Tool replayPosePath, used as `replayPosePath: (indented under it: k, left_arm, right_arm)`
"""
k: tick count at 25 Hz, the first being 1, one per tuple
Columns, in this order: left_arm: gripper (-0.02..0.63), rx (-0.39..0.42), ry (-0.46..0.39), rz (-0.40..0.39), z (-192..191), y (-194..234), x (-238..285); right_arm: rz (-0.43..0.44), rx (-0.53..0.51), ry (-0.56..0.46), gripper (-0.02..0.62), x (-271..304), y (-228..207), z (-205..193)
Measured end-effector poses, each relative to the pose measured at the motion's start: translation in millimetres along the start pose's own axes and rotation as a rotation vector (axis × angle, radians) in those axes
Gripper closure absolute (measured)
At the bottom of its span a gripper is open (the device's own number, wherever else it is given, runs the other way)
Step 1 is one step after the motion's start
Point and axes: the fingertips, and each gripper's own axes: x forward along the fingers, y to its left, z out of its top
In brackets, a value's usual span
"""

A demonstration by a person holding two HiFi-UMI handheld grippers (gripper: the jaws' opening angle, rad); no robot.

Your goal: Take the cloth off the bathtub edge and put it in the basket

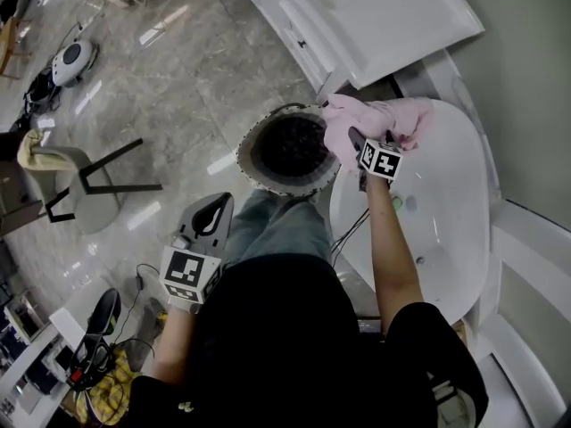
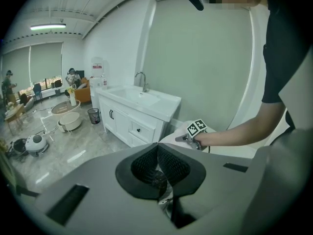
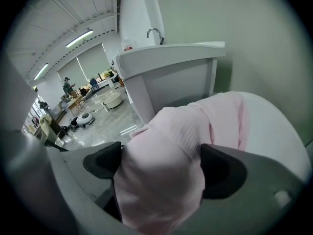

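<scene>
Right claw (image 3: 161,166) gapes wide around the pink cloth (image 3: 195,126); left claw (image 2: 159,168) pinched together, empty.

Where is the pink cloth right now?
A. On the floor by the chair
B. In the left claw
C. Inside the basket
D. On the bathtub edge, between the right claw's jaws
D: the pink cloth lies draped over the bathtub edge, and the right claw has its open jaws on either side of the cloth's near end.

light: ceiling strips (image 2: 47,27) — bright | glare: floor (image 1: 165,25) | edges: fisheye-bent, dark | near cloth (image 3: 161,180): blurred
</scene>
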Motion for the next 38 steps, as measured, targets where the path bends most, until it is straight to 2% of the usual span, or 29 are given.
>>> replayPosePath:
  k: [2,3,9,16,19,21,23,29,38]
  left_arm:
    - [0.594,0.003,0.004,0.009,-3,6,-3]
    - [0.594,0.005,0.003,0.013,-4,10,-4]
    - [0.594,0.007,-0.002,0.019,-4,25,-11]
    - [0.594,0.022,-0.015,0.0,2,29,-13]
    - [0.594,0.019,-0.021,0.007,6,34,-14]
    - [0.594,0.019,-0.027,0.006,8,37,-15]
    - [0.594,0.027,-0.036,-0.013,6,37,-16]
    - [0.594,0.035,-0.061,-0.041,11,41,-23]
    - [0.594,0.035,-0.117,-0.07,29,44,-33]
  right_arm:
    - [-0.005,0.005,0.014,0.105,6,3,-3]
    - [-0.016,0.008,0.017,0.143,7,4,-3]
    - [-0.105,0.086,0.013,0.242,2,3,-4]
    - [-0.163,0.153,0.016,0.329,-13,7,-3]
    - [-0.191,0.122,-0.001,0.379,-22,14,1]
    - [-0.193,0.066,-0.01,0.471,-26,24,3]
    - [-0.184,0.04,-0.007,0.482,-30,32,3]
    - [-0.129,0.089,-0.073,0.489,-59,47,8]
    - [-0.054,0.086,-0.191,0.489,-122,92,44]
